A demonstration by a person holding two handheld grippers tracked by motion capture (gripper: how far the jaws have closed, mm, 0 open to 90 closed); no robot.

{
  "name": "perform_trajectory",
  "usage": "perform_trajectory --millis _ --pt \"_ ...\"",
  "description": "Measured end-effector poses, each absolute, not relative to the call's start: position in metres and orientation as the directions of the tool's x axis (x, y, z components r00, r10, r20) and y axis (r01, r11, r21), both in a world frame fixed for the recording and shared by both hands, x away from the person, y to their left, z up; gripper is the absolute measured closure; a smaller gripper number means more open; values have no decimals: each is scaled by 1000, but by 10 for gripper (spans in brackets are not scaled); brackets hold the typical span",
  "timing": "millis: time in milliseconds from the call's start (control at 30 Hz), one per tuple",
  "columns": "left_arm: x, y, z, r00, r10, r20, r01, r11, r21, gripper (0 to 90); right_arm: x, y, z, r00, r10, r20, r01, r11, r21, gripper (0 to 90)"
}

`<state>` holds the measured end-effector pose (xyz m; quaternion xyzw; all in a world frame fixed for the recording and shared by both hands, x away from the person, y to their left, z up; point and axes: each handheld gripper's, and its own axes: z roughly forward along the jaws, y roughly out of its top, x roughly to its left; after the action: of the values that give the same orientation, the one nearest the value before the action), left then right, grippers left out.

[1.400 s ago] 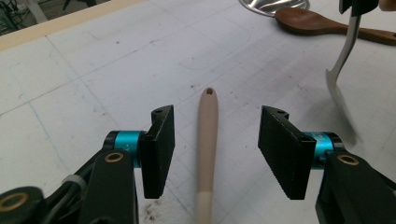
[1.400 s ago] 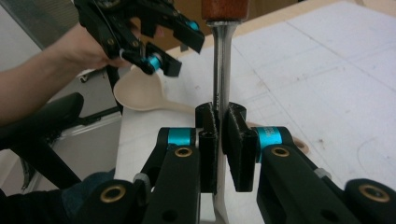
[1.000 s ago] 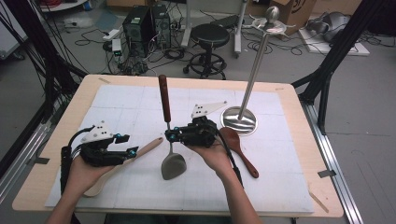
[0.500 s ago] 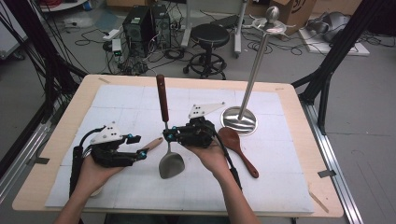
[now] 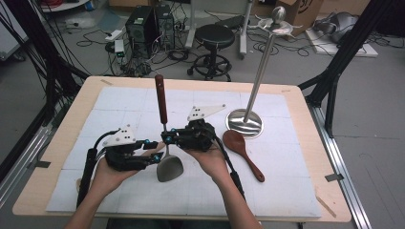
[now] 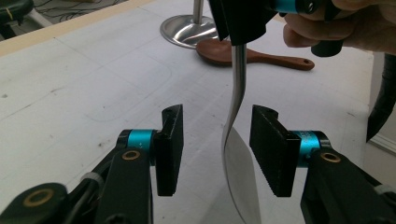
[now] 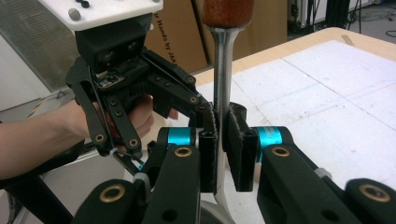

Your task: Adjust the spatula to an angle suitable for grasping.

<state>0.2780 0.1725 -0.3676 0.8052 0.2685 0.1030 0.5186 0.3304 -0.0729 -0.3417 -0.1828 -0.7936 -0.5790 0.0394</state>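
A metal spatula (image 5: 169, 168) with a dark wooden handle stands nearly upright at the middle of the white mat, blade low. My right gripper (image 5: 167, 139) is shut on its steel neck (image 7: 223, 70) just below the handle, jaws pressed to either side (image 7: 223, 140). My left gripper (image 5: 155, 158) comes in from the left and is open. Its two jaws (image 6: 217, 122) stand either side of the spatula's lower neck and blade (image 6: 240, 161), with a gap on each side.
A dark wooden spoon (image 5: 242, 149) lies to the right of my right hand, beside the round base of a tall steel stand (image 5: 244, 123). A pale wooden utensil end (image 5: 79, 184) peeks out under the left forearm. The table edge (image 5: 305, 217) runs close below.
My left gripper has moved right, off the pale wooden utensil, and now has its open jaws around the spatula's lower end. The right gripper keeps the spatula upright, slightly shifted.
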Motion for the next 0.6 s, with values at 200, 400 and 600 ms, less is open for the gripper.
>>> perform_trajectory --millis 200,400,600 --pt "278 169 -367 842 528 -113 317 -314 895 595 329 -67 -343 -930 244 276 338 266 903 839" --pt "278 163 -366 839 534 -104 315 -321 893 652 327 -61 -343 -934 233 271 329 260 908 839" --pt "276 161 -364 834 545 -89 309 -327 893 698 324 -61 -341 -938 226 263 318 257 913 839"
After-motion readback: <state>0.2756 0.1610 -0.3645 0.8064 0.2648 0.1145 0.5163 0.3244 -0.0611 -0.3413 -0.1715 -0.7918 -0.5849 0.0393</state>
